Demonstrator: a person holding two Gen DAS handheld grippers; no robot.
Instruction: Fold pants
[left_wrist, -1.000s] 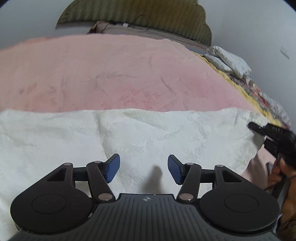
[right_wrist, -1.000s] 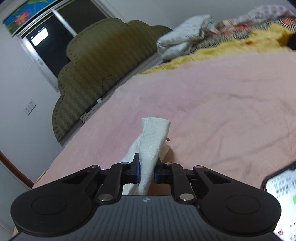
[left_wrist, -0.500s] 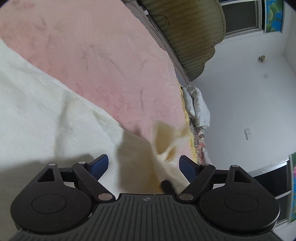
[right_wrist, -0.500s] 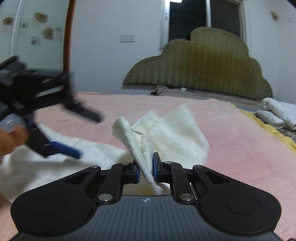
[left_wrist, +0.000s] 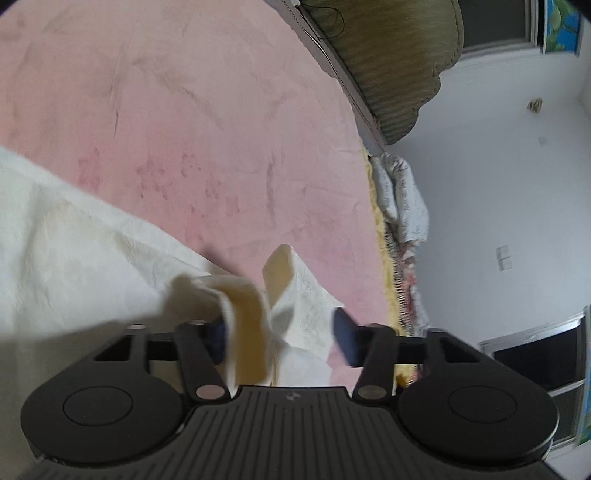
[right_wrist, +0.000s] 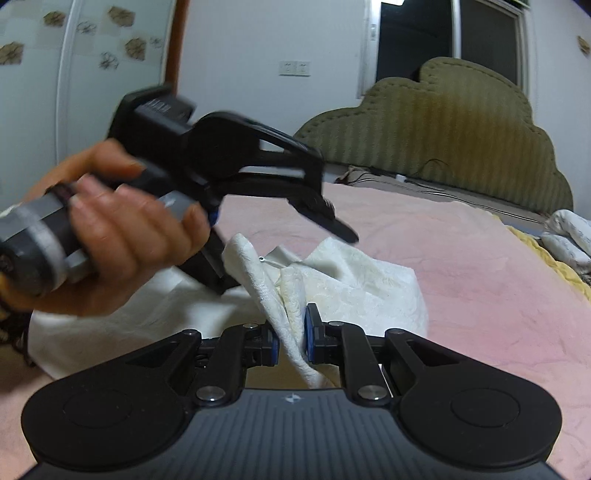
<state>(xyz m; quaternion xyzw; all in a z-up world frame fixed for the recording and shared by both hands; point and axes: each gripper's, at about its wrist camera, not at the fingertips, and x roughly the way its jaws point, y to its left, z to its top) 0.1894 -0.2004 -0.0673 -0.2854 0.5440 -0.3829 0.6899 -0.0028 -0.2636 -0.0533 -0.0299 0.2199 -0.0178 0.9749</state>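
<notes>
Lying across a pink bedspread (right_wrist: 480, 266) near an olive headboard (right_wrist: 443, 140), crumpled white pants (right_wrist: 354, 280) are being pinched by the right gripper (right_wrist: 291, 338), the left gripper (left_wrist: 282, 341) spreading wide around a raised fold.

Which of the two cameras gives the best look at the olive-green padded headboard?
The right wrist view: the olive-green padded headboard stands upright there, its scalloped top almost whole behind the pink bedspread. The left wrist view shows only a tilted slice in its top corner.
</notes>
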